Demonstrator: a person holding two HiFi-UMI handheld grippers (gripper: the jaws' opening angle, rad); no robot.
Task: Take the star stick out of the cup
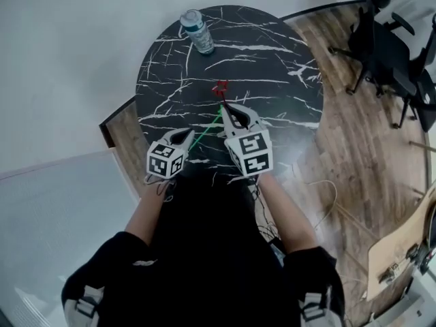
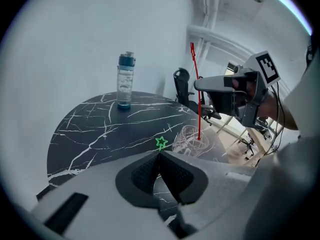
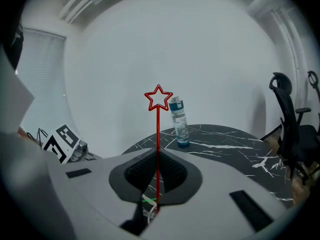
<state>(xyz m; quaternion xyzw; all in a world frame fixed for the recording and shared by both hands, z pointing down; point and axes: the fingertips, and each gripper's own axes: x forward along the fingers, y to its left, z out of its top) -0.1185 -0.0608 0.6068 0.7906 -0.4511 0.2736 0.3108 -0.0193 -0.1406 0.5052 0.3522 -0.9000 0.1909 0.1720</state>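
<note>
My right tool (image 3: 156, 154) grips the red star stick (image 3: 157, 129) in the cup (image 2: 187, 141); my left tool (image 2: 159, 154) grips the green stick (image 1: 208, 129). Slanted pulling could tip it.

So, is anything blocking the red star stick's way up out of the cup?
Nothing visible. The right gripper grips the red stick, with open air above the cup; the green stick in the left gripper sits beside it.

Glossy black marble-veined table (image 1: 272, 67), clear faceted cup (image 2: 190, 143), matt wooden floor (image 1: 354, 135)
</note>
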